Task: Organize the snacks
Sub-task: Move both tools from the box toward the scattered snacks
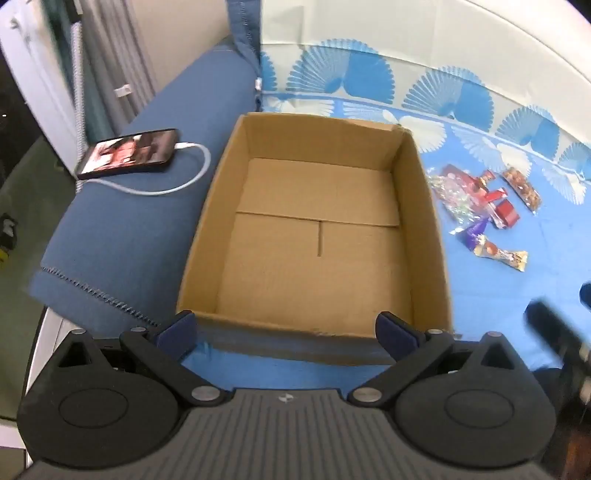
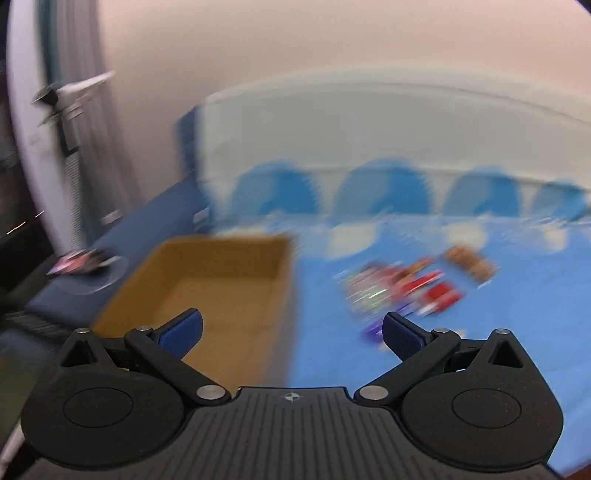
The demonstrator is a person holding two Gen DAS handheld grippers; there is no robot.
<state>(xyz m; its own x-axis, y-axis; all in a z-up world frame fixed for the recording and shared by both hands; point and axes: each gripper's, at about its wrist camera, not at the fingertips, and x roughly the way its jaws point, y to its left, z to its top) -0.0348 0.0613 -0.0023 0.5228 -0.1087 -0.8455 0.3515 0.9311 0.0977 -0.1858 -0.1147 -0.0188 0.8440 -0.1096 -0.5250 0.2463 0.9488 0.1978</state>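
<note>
An open, empty cardboard box sits on a blue patterned bedsheet. A pile of wrapped snacks lies on the sheet to the box's right: red packets, a nut bar, a purple wrapper. My left gripper is open and empty, just in front of the box's near wall. The right wrist view is motion-blurred; it shows the box at left and the snacks at right. My right gripper is open and empty, above the sheet near the box's right wall, short of the snacks.
A phone with a lit screen and a white charging cable lies on a blue bolster left of the box. A white headboard runs along the back. A dark blurred object shows at the left view's right edge.
</note>
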